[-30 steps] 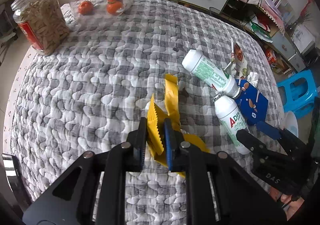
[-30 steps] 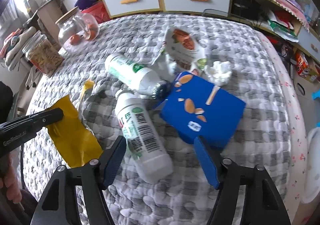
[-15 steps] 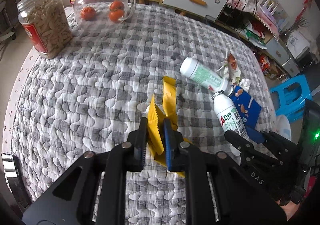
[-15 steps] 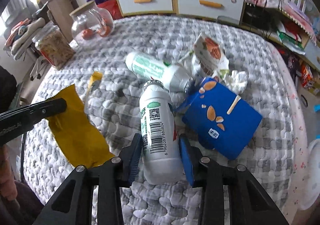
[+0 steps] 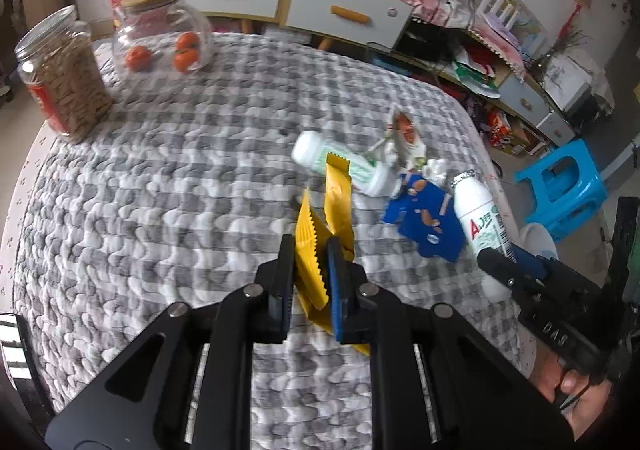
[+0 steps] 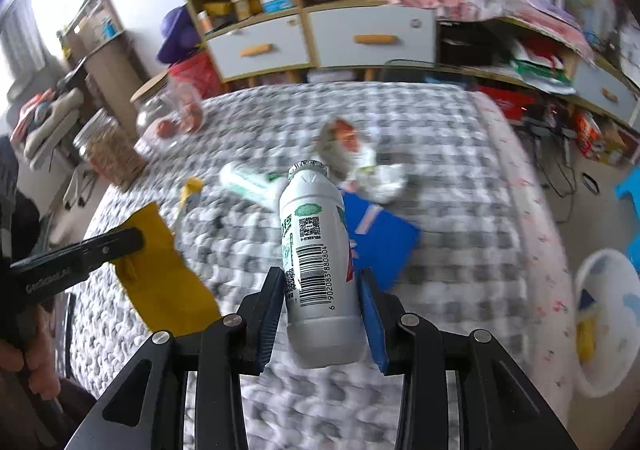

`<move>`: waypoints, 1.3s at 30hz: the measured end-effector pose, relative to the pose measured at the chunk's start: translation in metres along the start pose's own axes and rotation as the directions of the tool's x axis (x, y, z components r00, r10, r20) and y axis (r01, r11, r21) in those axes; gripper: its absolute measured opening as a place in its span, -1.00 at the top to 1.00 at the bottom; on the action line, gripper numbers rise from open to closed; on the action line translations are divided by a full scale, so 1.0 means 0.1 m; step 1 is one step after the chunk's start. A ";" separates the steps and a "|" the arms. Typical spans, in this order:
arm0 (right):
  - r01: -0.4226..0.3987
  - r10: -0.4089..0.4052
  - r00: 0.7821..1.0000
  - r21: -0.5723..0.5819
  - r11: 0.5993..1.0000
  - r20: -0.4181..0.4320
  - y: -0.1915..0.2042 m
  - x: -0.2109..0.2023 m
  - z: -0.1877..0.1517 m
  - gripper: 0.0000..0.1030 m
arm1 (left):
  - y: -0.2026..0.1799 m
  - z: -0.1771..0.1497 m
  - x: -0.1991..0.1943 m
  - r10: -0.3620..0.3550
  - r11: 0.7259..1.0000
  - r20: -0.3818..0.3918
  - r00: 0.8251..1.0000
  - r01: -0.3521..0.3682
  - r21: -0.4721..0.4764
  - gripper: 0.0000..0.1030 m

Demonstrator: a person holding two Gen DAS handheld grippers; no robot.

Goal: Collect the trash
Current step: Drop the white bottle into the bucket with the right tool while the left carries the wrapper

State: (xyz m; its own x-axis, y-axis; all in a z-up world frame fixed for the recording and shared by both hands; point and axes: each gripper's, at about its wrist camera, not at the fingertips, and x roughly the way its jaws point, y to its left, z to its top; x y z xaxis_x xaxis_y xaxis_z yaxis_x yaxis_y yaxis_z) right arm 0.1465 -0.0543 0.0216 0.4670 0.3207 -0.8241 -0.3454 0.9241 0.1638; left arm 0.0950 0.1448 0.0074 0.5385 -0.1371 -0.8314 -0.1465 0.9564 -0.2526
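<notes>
My left gripper (image 5: 309,250) is shut on a yellow wrapper (image 5: 338,202), which hangs from its jaws above the quilted table (image 5: 180,170). My right gripper (image 6: 322,278) is shut on a white drink bottle (image 6: 312,234), held neck-forward and clear of the table. In the left wrist view that bottle (image 5: 478,218) stands tilted at the right, in the right gripper (image 5: 496,258). The right wrist view shows the left gripper (image 6: 132,240) and its wrapper (image 6: 160,262) at the left. On the table lie a second white bottle (image 5: 340,164), a blue packet (image 5: 424,222), a snack wrapper (image 5: 404,134) and a crumpled tissue (image 5: 436,170).
A jar of seeds (image 5: 64,74) and a glass jar with oranges (image 5: 160,34) stand at the table's far left. A white bin (image 6: 604,322) sits on the floor to the right of the table, with a blue stool (image 5: 560,186) behind it. Drawers and shelves line the back wall.
My right gripper closed on the white bottle and raised it off the table. My left gripper rose a little with the yellow wrapper still in it.
</notes>
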 end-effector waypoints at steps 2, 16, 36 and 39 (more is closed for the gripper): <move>0.016 -0.016 1.000 0.030 0.999 0.009 -0.16 -0.08 -0.02 0.26 | -0.06 0.00 0.01 -0.010 1.000 0.002 1.000 0.010 0.008 0.68; 0.119 -0.131 0.990 0.212 0.970 0.046 -1.26 -0.64 -0.31 0.26 | -0.63 -0.11 0.13 -0.059 0.995 -0.012 0.998 0.059 0.080 0.68; 0.263 -0.281 0.959 0.466 0.844 -0.033 -2.80 -1.05 -0.89 0.23 | -1.67 -0.23 0.38 -0.139 0.971 -0.030 0.990 0.142 0.193 0.68; 0.274 -0.289 0.956 0.492 0.827 -0.046 -2.94 -1.06 -0.93 0.03 | -1.86 -0.25 0.43 -0.154 0.962 -0.040 0.987 0.159 0.224 0.68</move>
State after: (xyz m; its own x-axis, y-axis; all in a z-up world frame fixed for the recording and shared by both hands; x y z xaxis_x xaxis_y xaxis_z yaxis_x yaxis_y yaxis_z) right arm 0.1227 -0.3794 0.0102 0.5091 0.0298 -0.8602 0.2428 0.9538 0.1768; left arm 0.1248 -0.0458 0.0061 0.5207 -0.2926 -0.8020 0.1301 0.9556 -0.2642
